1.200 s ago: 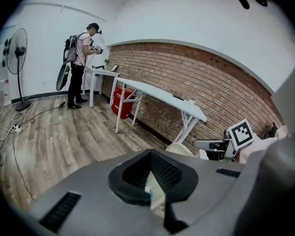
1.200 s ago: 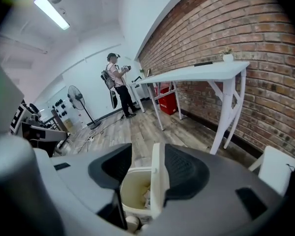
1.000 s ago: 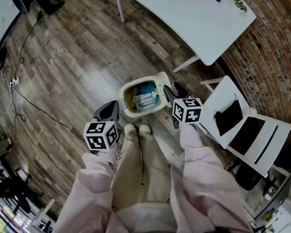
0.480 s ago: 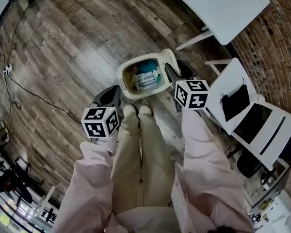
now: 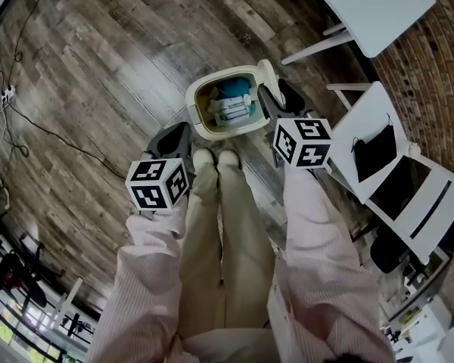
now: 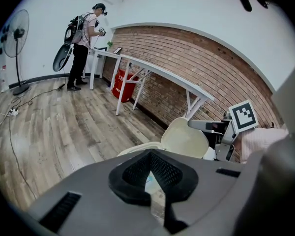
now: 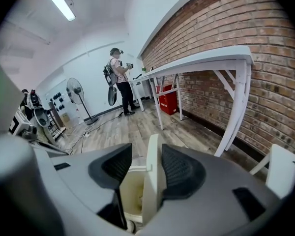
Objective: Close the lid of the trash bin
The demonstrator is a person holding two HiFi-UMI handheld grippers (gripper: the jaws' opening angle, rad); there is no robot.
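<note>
Lid of the trash bin stood raised at the bin's far right edge, leaving the mouth uncovered, with blue and white packaging visible inside. The bin sat on the wooden floor just in front of the person's shoes. In the right gripper view, the right tool was partly spread with the upright lid between its pads. The right pad lay against the lid's face, while a gap showed between the left pad and the lid. The cream inside of the bin showed below. The left tool had its pads brought together at the tips and carried nothing. From above it hovered just beside the bin's near left corner, and whether it touched the bin could not be told. Its own camera looked across the bin's rim to the rounded lid beyond. A white worktop stood by the brick wall, and a white chair with a black cloth on it was near the right tool. Cables trailed over the floor at the left. Far across the room a second person stood near a pedestal fan.
</note>
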